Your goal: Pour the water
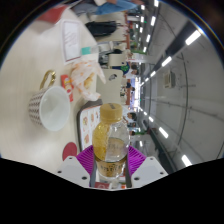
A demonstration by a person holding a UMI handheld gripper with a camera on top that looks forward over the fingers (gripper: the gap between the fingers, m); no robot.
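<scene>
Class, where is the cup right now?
In the gripper view, the cup stands on the table, ahead and left of the bottle held between the fingers.

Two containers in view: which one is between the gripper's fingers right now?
The clear plastic bottle with amber liquid, held between the pink pads. The white cup with the handle stands apart on the table, beyond the fingers.

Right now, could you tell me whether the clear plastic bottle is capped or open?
Open: the clear plastic bottle, held between the hand-held gripper's pink pads, shows a bare neck with no cap. Amber liquid fills it partway.
</scene>
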